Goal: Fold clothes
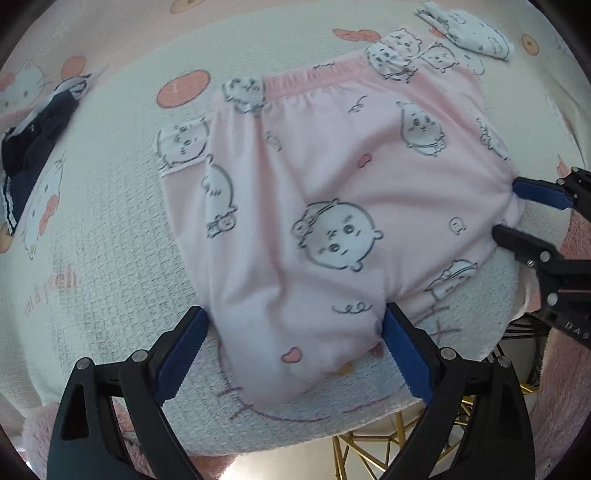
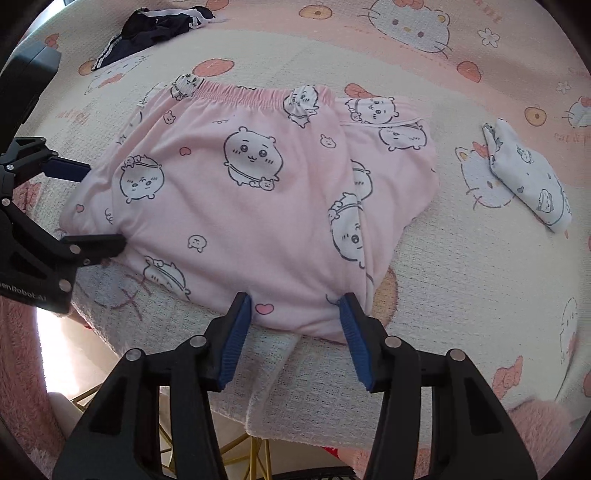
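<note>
My pink trousers [image 2: 236, 199] lie folded into a thick bundle on the cartoon-cat blanket [image 2: 461, 295] that covers the worktop, waistband on the far side, the bundle's near fold just short of the blanket's near edge. Both tongs are spread, pinching nothing. My left tongs [image 1: 293, 332] straddle one corner of the near fold; my right tongs [image 2: 295, 306] straddle the other, a pink heart between their pads.

The risk I see is in the layers. The bundle is several plies deep, and if my pads bite only the top ply, a lift peels it off and the fold opens. The cloth looks soft and slack, so an uneven pull from my two sides would skew the edges; beyond the trousers' right edge a lower layer already shows. A drag toward me could pull the bundle off the blanket's near edge.

The small white folded piece [image 2: 528, 177] and the dark garment [image 2: 147, 29] lie well apart from the trousers.
</note>
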`<state>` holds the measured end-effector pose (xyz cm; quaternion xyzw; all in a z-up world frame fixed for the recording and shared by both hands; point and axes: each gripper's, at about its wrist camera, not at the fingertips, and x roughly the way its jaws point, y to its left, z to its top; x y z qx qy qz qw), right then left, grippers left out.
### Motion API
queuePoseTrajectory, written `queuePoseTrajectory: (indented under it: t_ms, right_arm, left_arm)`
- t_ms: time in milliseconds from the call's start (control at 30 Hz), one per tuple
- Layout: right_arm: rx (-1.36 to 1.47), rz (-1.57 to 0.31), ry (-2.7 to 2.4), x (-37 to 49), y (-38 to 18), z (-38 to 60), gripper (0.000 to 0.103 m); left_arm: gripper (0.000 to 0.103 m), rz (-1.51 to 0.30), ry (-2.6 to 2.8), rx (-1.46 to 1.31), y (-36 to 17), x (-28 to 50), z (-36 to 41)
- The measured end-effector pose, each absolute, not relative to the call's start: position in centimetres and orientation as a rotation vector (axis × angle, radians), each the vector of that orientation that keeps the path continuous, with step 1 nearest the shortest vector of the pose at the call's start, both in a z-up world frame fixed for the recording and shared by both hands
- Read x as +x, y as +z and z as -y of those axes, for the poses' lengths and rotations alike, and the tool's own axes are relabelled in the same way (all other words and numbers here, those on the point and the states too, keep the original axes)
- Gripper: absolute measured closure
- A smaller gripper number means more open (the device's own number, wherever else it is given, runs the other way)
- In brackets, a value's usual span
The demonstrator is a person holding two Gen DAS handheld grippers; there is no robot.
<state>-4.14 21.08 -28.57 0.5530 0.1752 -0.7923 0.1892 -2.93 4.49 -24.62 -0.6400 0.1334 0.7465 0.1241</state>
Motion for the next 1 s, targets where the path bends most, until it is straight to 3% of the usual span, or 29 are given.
queuePoseTrajectory:
  t_ms: [67, 167, 300, 400, 567, 767, 1000]
  right_arm:
    - [1.549, -0.46, -2.243, -4.5, -28.2, -21.4, 0.04]
    - [1.539, -0.41, -2.267, -5.2, -27.5, -21.9, 0.049]
    - [1.525, -0.343, -2.296, -6.0, -26.7, -22.5, 0.047]
    - [1.518, -0.303, -2.315, -6.6, -26.1, -23.0, 0.047]
    - [1.55, -0.33, -2.313, -7.9, -26.0, -23.4, 0.048]
    - [1.587, -0.362, -2.311, -9.5, -25.8, -23.9, 0.046]
    - [1.522, -0.368, -2.24, -12.2, -25.3, -19.7, 0.045]
  left_arm:
    - [0.005, -0.387, 2.153, -1.893, -24.5, -2.7, -3.7]
    - [0.006, -0.373, 2.163, -1.884, -23.0, -2.6, -2.6]
    - [0.006, -0.193, 2.314, -1.708, -19.7, -2.9, -0.6]
    - [0.006, -0.249, 2.358, -1.672, -20.0, -7.5, -1.1]
    - [0.006, -0.44, 2.309, -1.823, -24.7, -7.7, -0.1]
    - [0.006, -0.328, 2.358, -1.827, -22.3, -8.7, 3.2]
    - [0.006, -0.269, 2.325, -1.654, -21.9, -11.8, -0.7]
